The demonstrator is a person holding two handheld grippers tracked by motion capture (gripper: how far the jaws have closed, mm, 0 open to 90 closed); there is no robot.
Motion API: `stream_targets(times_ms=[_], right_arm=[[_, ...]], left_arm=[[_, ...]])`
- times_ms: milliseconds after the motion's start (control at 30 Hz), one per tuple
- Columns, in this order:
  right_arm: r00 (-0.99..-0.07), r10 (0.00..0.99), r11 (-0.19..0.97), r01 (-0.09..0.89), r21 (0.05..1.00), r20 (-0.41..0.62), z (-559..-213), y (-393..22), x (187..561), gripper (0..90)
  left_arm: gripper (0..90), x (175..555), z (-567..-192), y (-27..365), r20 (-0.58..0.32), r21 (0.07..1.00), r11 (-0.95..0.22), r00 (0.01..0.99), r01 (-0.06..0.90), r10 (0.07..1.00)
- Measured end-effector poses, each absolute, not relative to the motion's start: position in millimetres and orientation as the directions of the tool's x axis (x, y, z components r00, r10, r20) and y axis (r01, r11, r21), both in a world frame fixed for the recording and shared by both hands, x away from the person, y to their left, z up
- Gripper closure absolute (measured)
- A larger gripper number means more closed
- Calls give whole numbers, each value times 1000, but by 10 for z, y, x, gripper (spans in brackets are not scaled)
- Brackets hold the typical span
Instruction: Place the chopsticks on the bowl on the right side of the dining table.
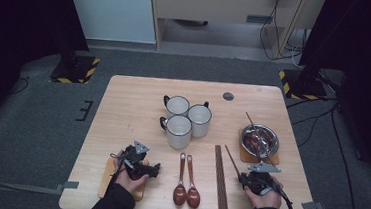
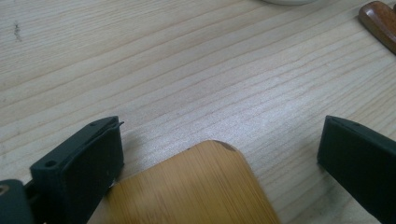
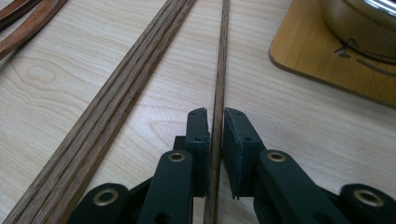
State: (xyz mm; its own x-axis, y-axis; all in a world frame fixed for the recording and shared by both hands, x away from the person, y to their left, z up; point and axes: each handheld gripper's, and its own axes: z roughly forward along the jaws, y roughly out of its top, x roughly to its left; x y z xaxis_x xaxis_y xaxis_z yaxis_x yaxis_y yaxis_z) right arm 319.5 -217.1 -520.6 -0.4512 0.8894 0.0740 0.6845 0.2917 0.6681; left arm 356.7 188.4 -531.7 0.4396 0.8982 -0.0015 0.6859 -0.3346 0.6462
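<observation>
Right gripper (image 3: 215, 122) at table's 5 o'clock: jaws nearly together around single chopstick (image 3: 221, 70), narrow gaps showing either side of stick, so firm pinch cannot be confirmed. Chopstick lies flat on table (image 1: 133, 110), running toward 11 o'clock, just beside chopstick bundle (image 1: 220, 180) and near steel bowl (image 1: 260, 137) on bamboo coaster (image 3: 322, 60). Left gripper (image 2: 219, 140) at 7 o'clock: jaws spread wide, straddling corner of bamboo board (image 2: 201, 191), pads not pressing it.
</observation>
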Motion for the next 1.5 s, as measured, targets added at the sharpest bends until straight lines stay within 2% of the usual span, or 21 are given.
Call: stream_targets(times_ms=[733,1500], right_arm=[[-432,899,276,690,669,76,-5190,-2176,3130,853],[-443,887,199,619,760,128,-4757,-2257,3060,853]], left_arm=[[0,3567,-5317,1884,-1,646,-335,440,686,898],[0,3567,-5317,1882,-2,647,-333,438,686,899]])
